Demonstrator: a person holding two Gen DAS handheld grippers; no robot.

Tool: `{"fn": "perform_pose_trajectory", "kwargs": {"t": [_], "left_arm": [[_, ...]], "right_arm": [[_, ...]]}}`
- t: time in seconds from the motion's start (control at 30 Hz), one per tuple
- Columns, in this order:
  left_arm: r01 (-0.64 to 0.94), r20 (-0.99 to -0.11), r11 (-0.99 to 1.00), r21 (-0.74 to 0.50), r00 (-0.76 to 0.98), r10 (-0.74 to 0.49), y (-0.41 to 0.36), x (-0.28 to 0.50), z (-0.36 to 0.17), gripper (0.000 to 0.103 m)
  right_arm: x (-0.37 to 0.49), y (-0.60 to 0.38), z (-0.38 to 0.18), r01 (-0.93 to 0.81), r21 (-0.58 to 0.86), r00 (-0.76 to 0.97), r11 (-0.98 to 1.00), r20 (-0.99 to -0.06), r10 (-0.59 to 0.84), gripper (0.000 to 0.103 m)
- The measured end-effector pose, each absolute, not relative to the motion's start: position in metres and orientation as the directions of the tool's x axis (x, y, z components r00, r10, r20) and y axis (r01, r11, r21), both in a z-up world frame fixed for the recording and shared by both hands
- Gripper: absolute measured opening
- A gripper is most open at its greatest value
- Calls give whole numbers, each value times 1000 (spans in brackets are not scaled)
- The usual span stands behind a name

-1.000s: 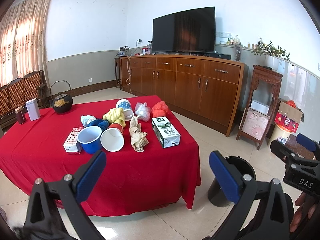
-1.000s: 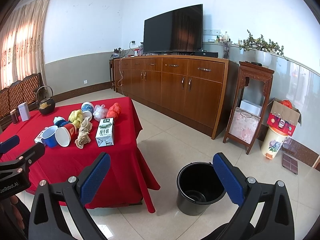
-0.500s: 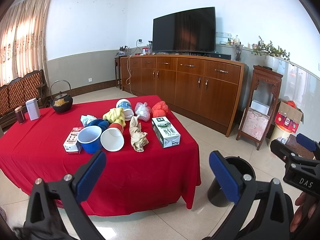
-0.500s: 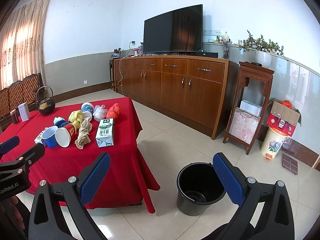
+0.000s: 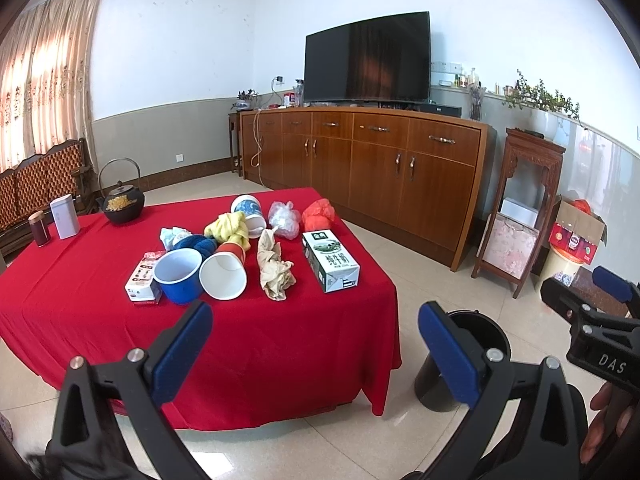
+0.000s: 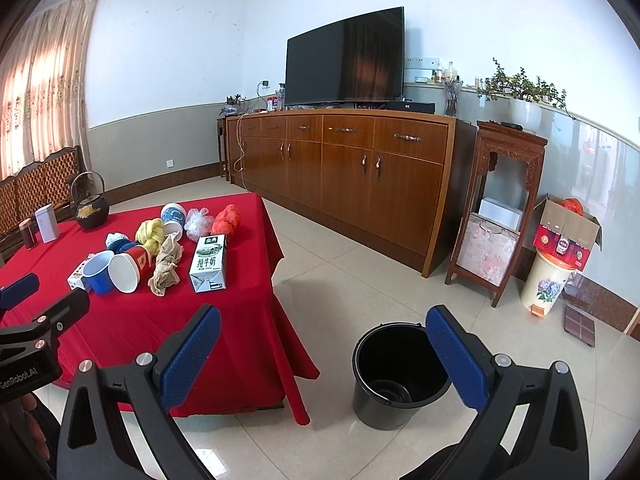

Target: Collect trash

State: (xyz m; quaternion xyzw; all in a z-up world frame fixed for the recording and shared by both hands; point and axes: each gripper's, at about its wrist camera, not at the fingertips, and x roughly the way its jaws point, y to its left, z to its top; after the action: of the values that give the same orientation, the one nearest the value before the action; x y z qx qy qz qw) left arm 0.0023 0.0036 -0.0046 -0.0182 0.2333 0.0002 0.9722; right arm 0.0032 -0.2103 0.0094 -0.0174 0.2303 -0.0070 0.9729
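Left gripper (image 5: 316,344): jaws spread wide, nothing between the 2 blue pads (image 5: 182,350), touching nothing; held in the air short of the red-clothed table (image 5: 100,308).
Right gripper (image 6: 324,352): jaws likewise wide apart, empty, no contact; held above the tiled floor, to the right of the table's corner.

Trash, all on the cloth ahead of the left gripper, well apart from both:
- milk carton (image 5: 331,260), lying flat, ahead and between the left pads.
- crumpled brown paper (image 5: 274,266), just left of the carton.
- white paper cup (image 5: 224,274) on its side, mouth toward the gripper, touching a blue cup (image 5: 179,274).
- small printed box (image 5: 143,276), left of the blue cup.
- yellow cloth (image 5: 232,230), clear plastic bag (image 5: 285,220), red plastic bag (image 5: 319,216), blue-and-white bowl (image 5: 249,208), farther back.

Black bucket (image 6: 394,372): upright on the floor, ahead of the right gripper, partly behind its right pad.
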Motion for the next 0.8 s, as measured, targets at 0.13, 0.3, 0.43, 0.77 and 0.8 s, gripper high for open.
{"fn": "perform_pose_trajectory", "kwargs": {"t": [0.13, 0.3, 0.43, 0.77, 0.8], "left_arm": [[-8, -456, 999, -34, 890, -8, 4, 3, -5, 103], [-11, -454, 999, -35, 891, -6, 4, 2, -5, 103], [-12, -455, 999, -35, 891, -5, 3, 2, -6, 103], [-56, -478, 998, -32, 878, 34, 18, 9, -14, 103], [-65, -480, 997, -34, 877, 40, 21, 10, -15, 103]], "right_arm": [[3, -211, 9, 6, -36, 894, 999, -447, -21, 103], [2, -212, 8, 5, -36, 893, 999, -450, -21, 103], [2, -213, 6, 7, -35, 891, 999, -454, -22, 103], [19, -208, -7, -73, -13, 851, 997, -523, 55, 103], [23, -207, -10, -91, 4, 840, 996, -538, 79, 103]]}}
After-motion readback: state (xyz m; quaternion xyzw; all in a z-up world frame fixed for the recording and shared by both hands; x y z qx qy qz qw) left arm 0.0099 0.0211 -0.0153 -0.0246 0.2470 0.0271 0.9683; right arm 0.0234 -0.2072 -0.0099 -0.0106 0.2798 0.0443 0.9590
